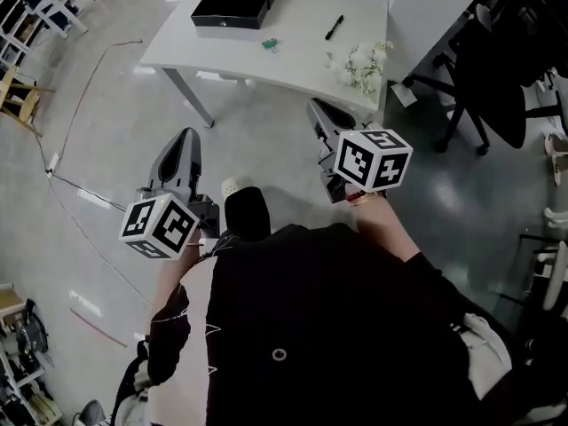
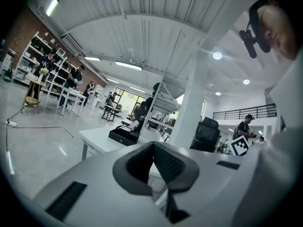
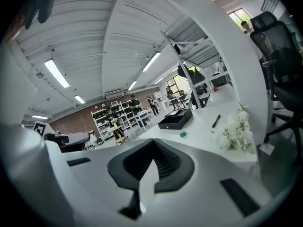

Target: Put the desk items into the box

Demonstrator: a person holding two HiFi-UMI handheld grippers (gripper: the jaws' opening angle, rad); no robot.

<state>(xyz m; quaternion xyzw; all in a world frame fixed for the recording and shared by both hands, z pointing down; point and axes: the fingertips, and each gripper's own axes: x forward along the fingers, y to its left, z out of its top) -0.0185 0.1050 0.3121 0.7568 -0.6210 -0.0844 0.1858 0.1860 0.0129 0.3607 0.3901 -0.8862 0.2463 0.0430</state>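
White rectangular table [image 1: 266, 60] on grey floor [image 1: 257, 149].
Carrying a black rectangular box [image 1: 235, 0] at the far edge, a small green clip [image 1: 270, 45], a black pen [image 1: 334, 27], a white flower bunch [image 1: 362, 67] at right.
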